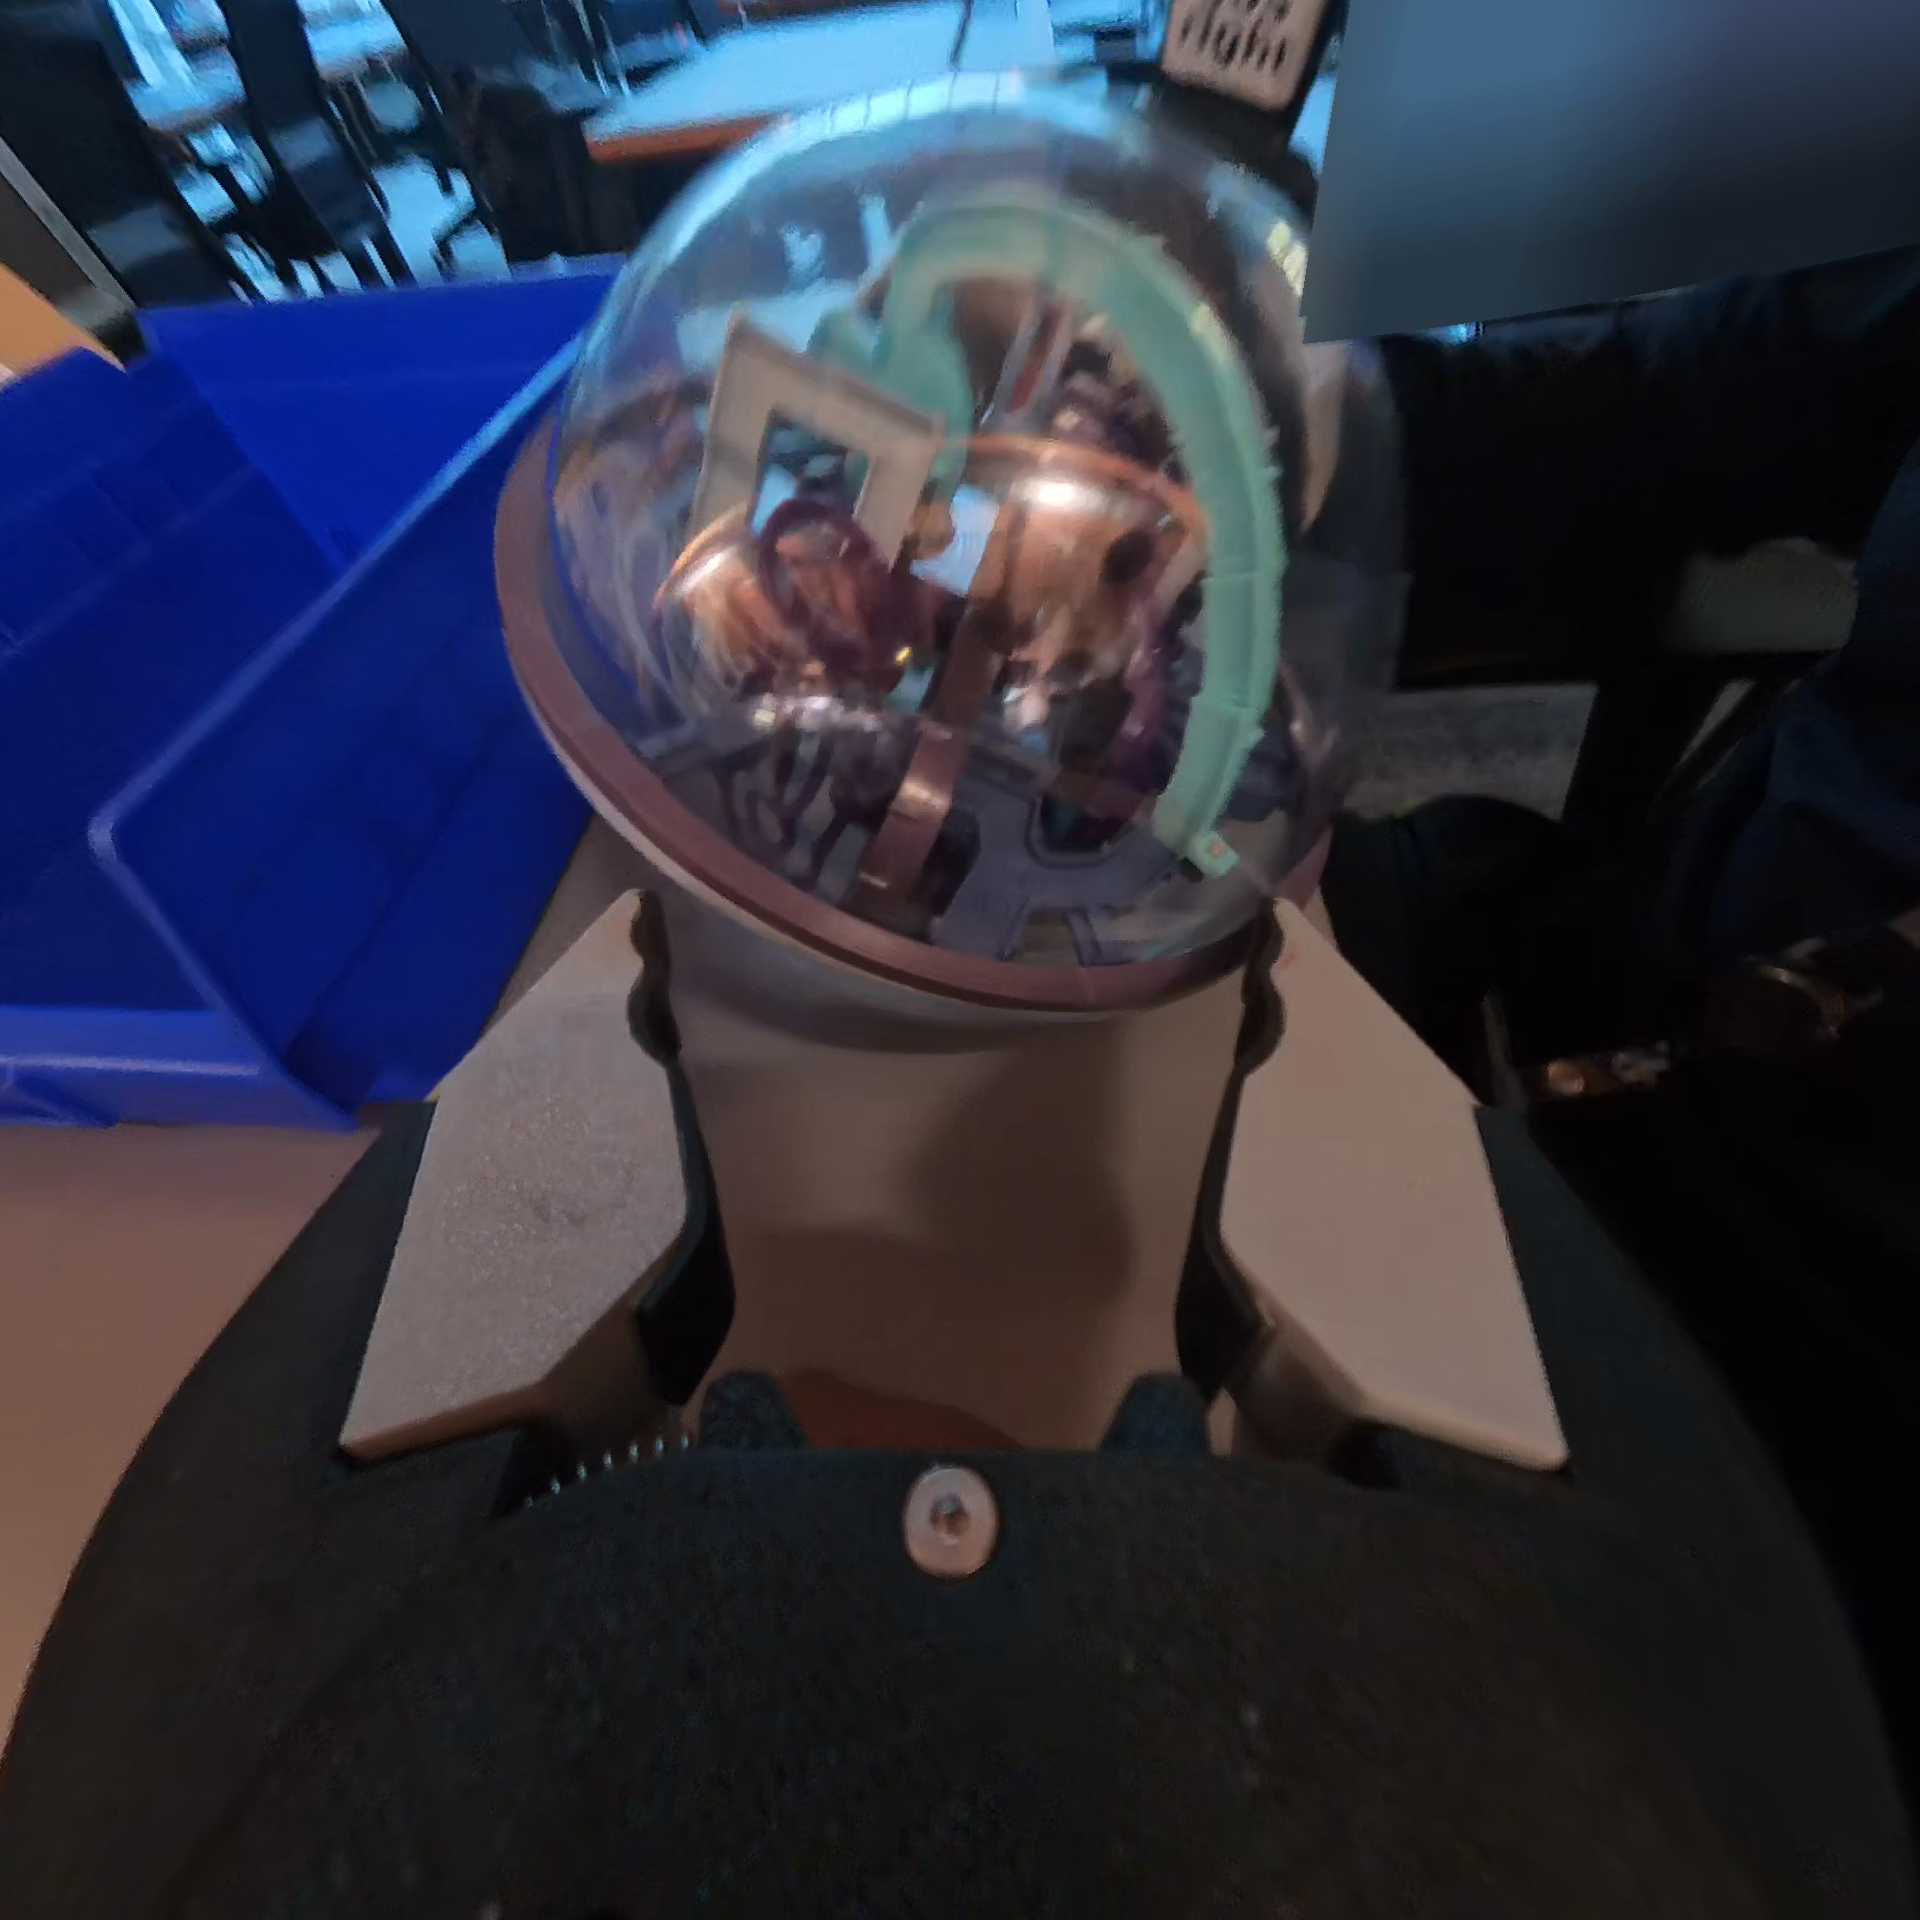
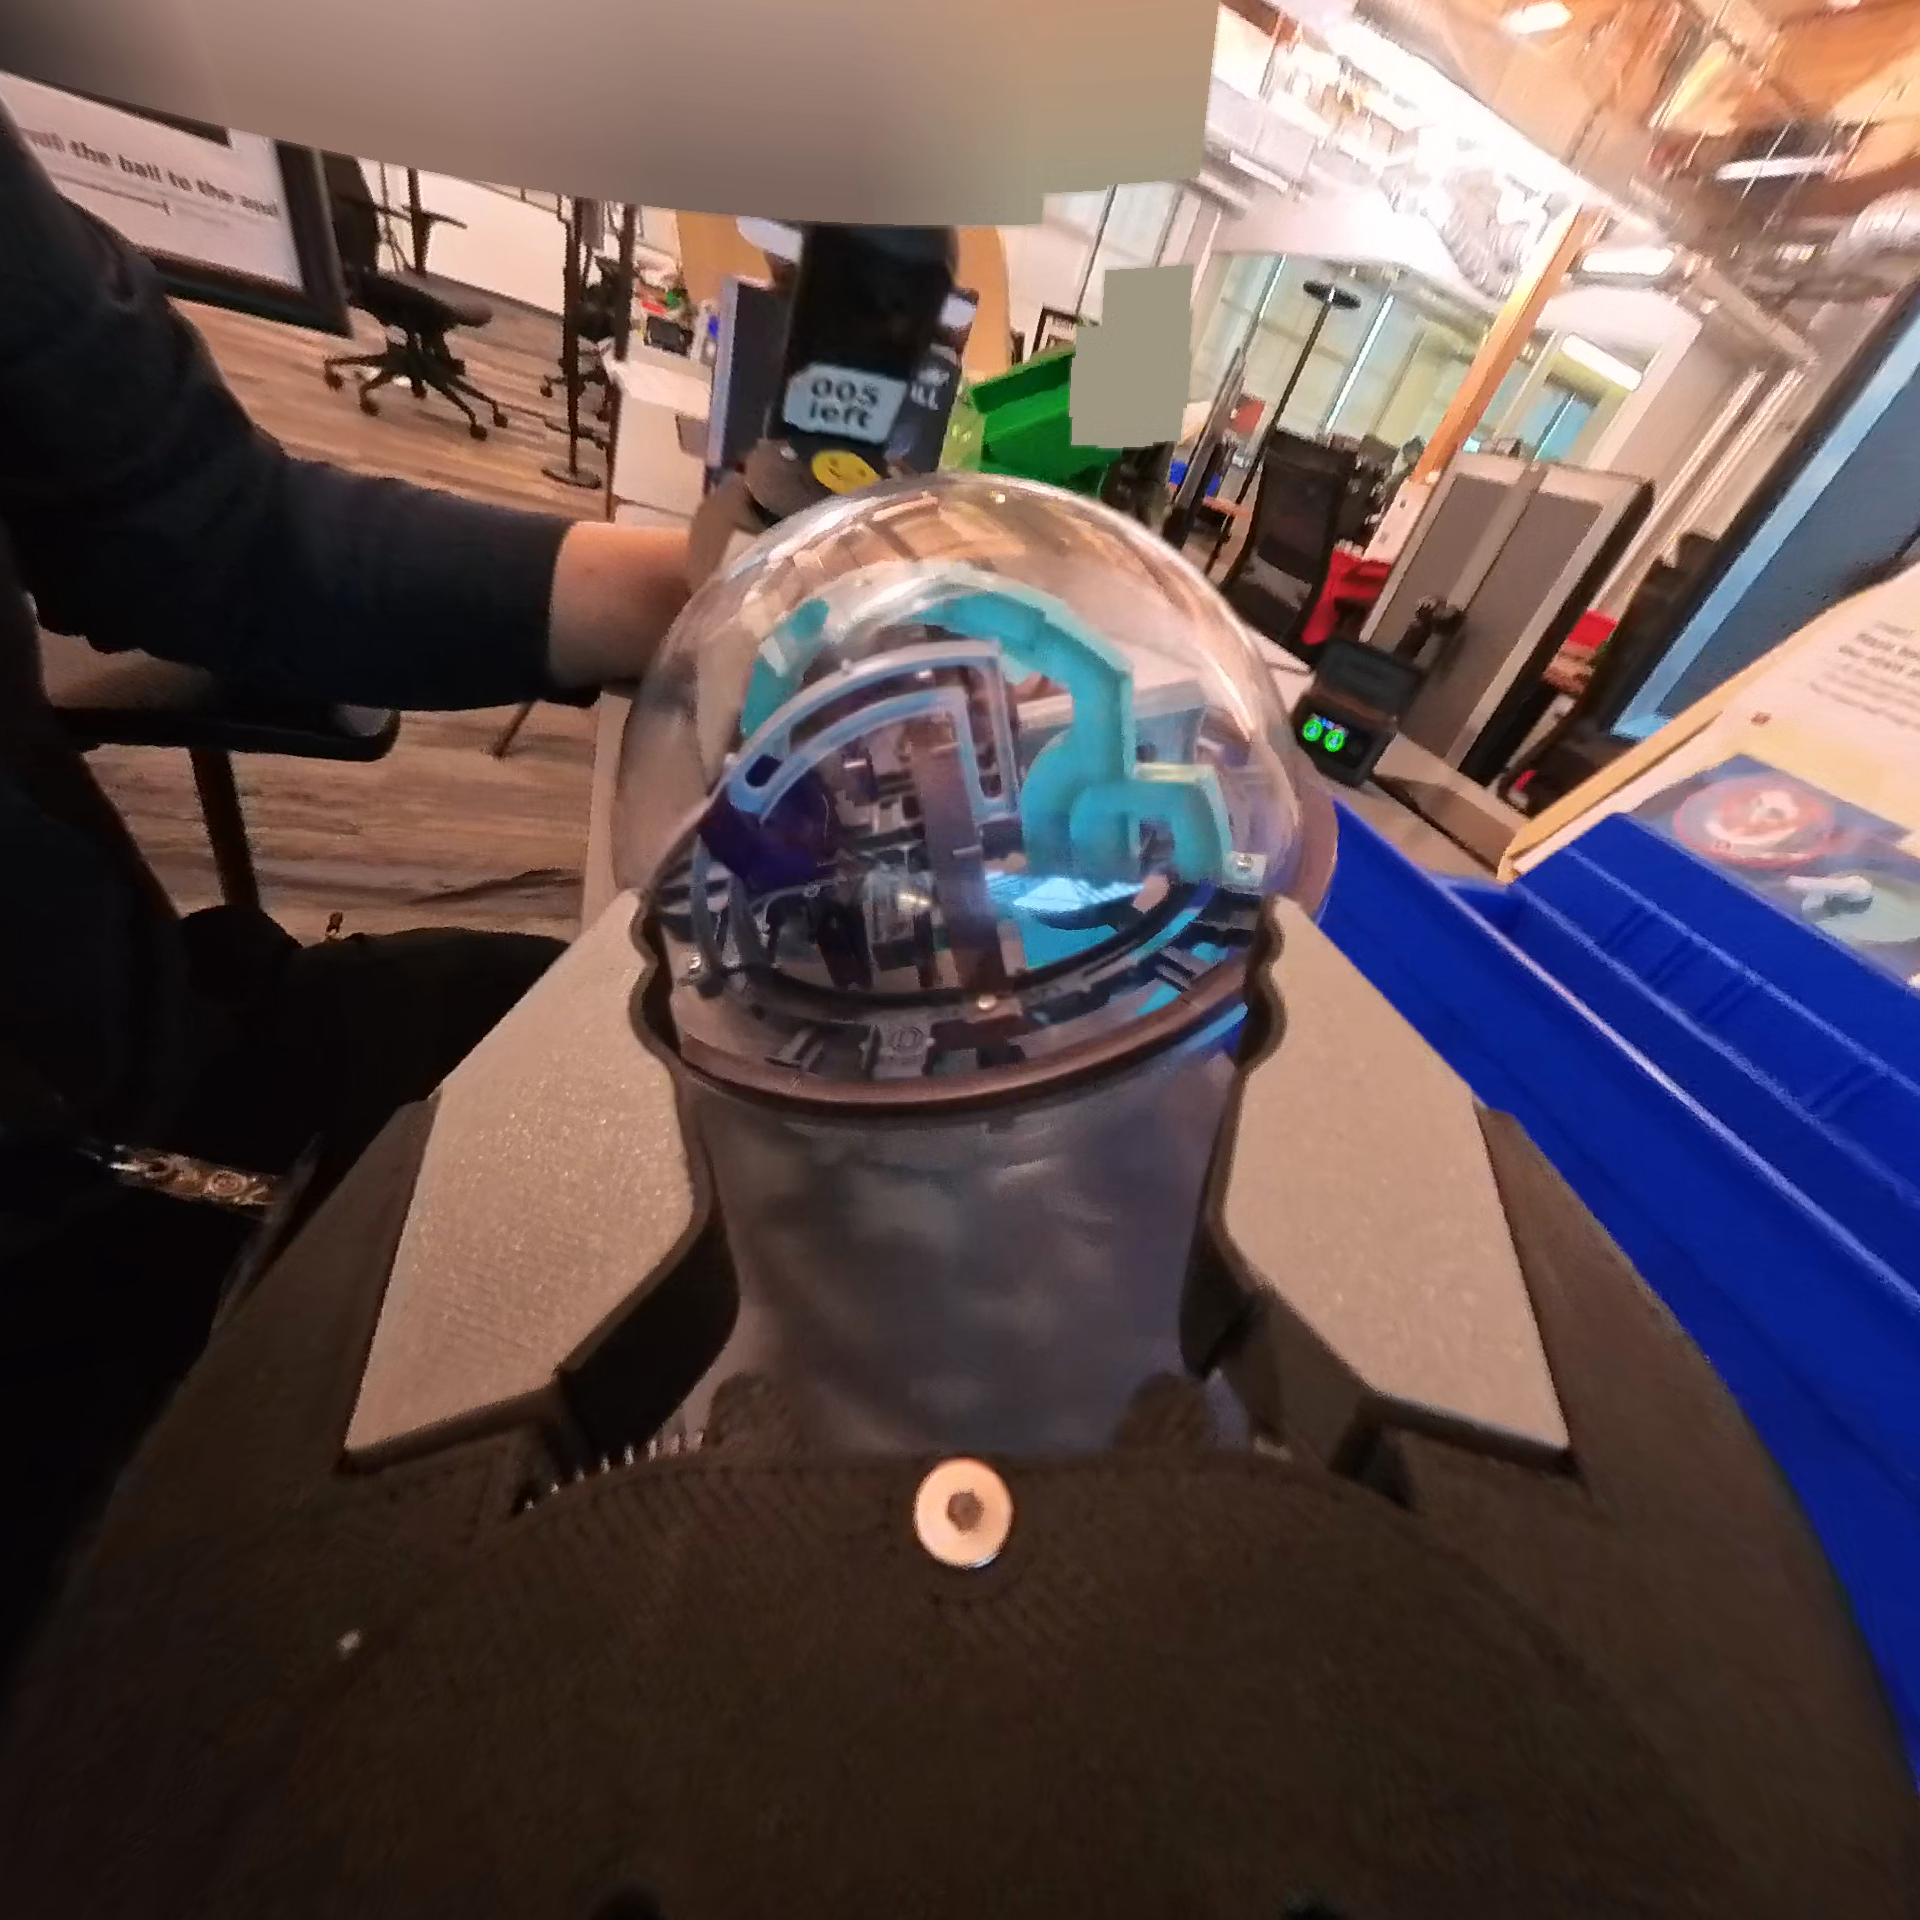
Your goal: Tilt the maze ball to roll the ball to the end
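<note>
- Left wrist view: the maze ball (image 1: 925,582), a clear sphere with a dark band round its middle, fills the centre of the frame; the left gripper (image 1: 951,935) is spread wide with its fingers (image 1: 655,977) set against the lower half just under the band. Blue bins (image 1: 260,644) lie at the left of the frame. Whether the pads press cannot be told, so firm contact should be confirmed before any tilt
- Right wrist view: the right gripper (image 2: 956,935) is clamped wide on the sphere at the band, in the middle of the frame. The small ball inside cannot be made out; tilts are best kept slow and slight, both sides turned together
</note>
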The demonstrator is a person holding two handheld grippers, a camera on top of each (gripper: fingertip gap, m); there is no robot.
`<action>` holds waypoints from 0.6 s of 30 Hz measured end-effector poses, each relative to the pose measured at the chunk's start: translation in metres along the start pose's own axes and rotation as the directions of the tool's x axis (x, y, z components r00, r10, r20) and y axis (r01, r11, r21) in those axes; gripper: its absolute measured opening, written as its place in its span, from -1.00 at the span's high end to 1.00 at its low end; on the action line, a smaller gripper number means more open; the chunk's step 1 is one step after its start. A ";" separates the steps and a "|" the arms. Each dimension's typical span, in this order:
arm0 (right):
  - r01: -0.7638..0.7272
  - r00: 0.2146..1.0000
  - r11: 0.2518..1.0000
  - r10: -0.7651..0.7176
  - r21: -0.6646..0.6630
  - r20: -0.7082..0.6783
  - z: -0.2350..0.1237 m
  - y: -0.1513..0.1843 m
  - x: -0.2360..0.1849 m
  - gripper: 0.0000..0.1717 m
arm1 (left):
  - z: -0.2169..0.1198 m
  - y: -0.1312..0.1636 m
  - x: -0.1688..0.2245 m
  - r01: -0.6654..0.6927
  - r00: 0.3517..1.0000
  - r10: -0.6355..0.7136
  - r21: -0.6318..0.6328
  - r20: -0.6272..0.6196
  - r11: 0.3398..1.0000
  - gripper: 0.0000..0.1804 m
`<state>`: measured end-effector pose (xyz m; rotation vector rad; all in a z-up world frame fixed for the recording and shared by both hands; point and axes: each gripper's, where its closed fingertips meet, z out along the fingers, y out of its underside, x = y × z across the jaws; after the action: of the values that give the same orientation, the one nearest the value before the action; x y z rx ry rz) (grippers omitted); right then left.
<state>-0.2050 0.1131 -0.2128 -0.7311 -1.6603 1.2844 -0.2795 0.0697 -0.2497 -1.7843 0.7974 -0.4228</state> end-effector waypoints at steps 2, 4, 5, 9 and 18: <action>0.023 1.000 1.000 -0.023 0.020 -0.008 0.001 -0.004 -0.004 -0.23 | -0.003 0.005 0.000 0.002 1.000 -0.003 -0.023 -0.011 1.000 -0.19; 0.042 0.999 0.999 -0.041 0.019 -0.013 0.002 -0.005 -0.007 -0.25 | -0.005 0.006 0.000 -0.003 1.000 0.003 -0.026 -0.015 1.000 -0.16; 0.047 0.999 0.999 -0.047 0.020 -0.012 0.003 -0.005 -0.008 -0.27 | -0.005 0.007 -0.001 -0.005 1.000 0.005 -0.030 -0.016 1.000 -0.17; 0.127 0.991 0.992 -0.126 0.017 -0.035 0.004 -0.007 -0.014 -0.25 | -0.006 0.011 0.002 -0.020 0.999 0.018 -0.053 -0.038 0.998 -0.14; 0.299 0.951 0.954 -0.299 -0.023 -0.083 0.005 -0.002 -0.022 -0.26 | -0.004 0.015 0.012 -0.043 0.994 0.034 -0.077 -0.108 0.996 -0.07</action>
<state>-0.1995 0.0917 -0.2173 -0.5083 -1.6363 1.0169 -0.2782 0.0556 -0.2630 -1.8284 0.9332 -0.4694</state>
